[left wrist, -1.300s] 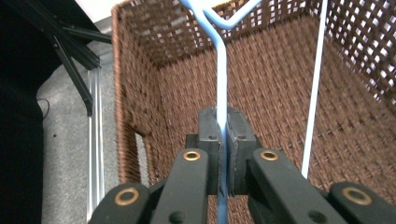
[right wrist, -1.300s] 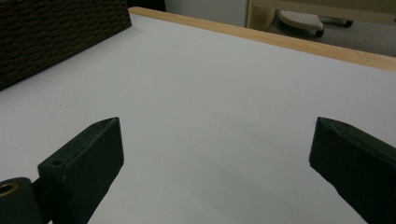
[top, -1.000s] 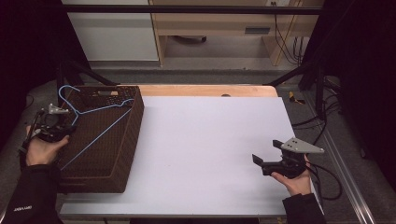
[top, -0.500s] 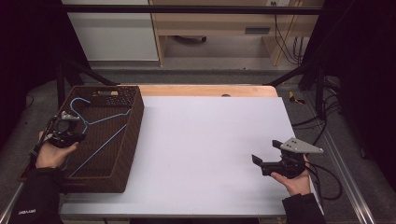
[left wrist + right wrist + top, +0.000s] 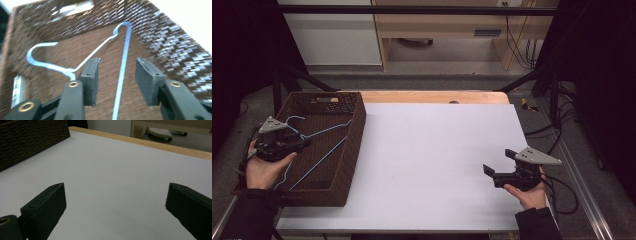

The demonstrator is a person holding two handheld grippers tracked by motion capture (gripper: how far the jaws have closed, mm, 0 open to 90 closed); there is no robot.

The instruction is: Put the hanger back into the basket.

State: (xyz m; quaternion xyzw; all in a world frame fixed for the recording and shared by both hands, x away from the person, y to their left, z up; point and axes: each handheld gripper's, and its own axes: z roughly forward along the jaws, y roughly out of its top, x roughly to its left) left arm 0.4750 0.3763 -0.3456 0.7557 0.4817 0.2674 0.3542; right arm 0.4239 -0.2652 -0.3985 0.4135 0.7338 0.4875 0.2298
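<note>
A blue wire hanger (image 5: 319, 150) lies slanted inside a brown wicker basket (image 5: 354, 135) at the table's left. My left gripper (image 5: 306, 142) hovers over the basket's left part, open. In the left gripper view its open jaws (image 5: 116, 72) straddle one straight wire of the hanger (image 5: 125, 50) without touching it. The hook curls off to the left. My right gripper (image 5: 499, 162) is held above the white table near its front right, open wide with nothing in it. The right gripper view shows the gripper (image 5: 115, 202) over bare white surface.
The white table top (image 5: 437, 145) has a wooden strip (image 5: 432, 96) along its far edge. The basket's woven wall (image 5: 30, 140) stands far left of the right gripper. Cables (image 5: 562, 185) trail off the table's right side.
The left hand has moved right and nearer, over the basket. The hanger has shifted nearer and lower in the basket. The right gripper has stayed still.
</note>
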